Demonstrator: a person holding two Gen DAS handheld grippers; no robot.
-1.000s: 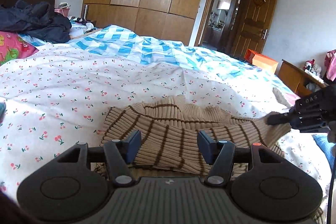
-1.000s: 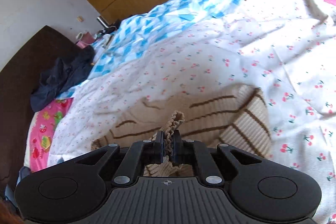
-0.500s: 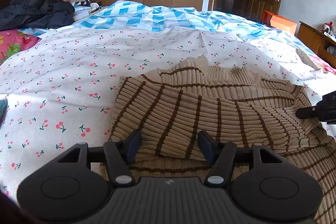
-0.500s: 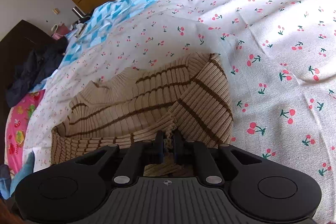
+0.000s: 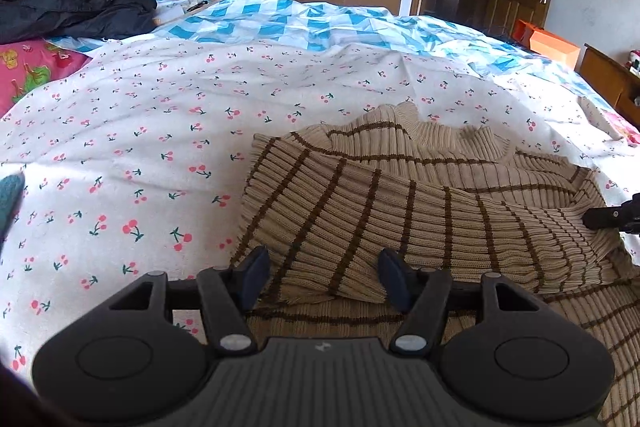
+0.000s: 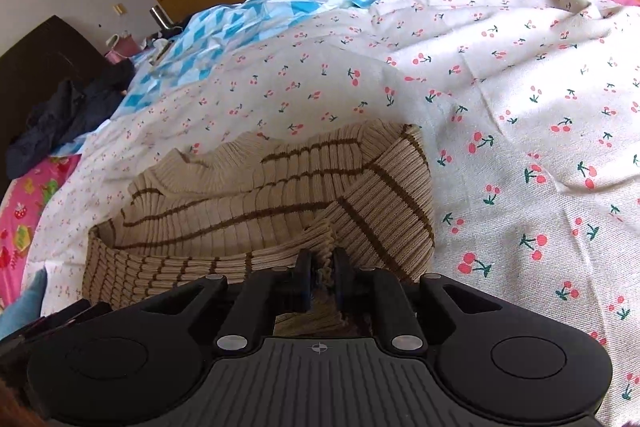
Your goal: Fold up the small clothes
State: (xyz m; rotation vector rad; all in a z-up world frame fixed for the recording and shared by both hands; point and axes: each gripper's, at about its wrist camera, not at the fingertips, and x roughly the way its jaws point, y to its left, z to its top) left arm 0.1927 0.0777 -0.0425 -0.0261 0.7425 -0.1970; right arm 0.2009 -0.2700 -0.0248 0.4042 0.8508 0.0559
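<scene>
Right now the striped sweater (image 5: 420, 203) lies across the lower centre and right of the left wrist view, on the cherry-print sheet (image 5: 160, 131), with one sleeve folded over its body. In the right wrist view it fills the lower centre and left of the frame, just above the tool.

The left gripper (image 5: 324, 273) hangs over the near edge of the folded sleeve with its jaws spread wide and nothing between them; whether its pads touch the knit I cannot tell. The right gripper (image 6: 320, 277) is pinched narrow on a ribbed edge of the sweater, probably the other sleeve's cuff, and its dark tip shows at the right edge of the left wrist view.

The step in hand looks like laying this second sleeve across the body. To do it well, I would carry the cuff low and level toward the sweater's far side, keep the knit taut enough that it does not bunch, and let go only once the sleeve lies flat and parallel to the first. The free left tool could press down on the first sleeve so the drag does not pull it askew. Ribbed knit stretches, so a slow pull suits it best.

No brand, label or writing is readable in either view; the small cross mark on each tool body carries no letters.
</scene>
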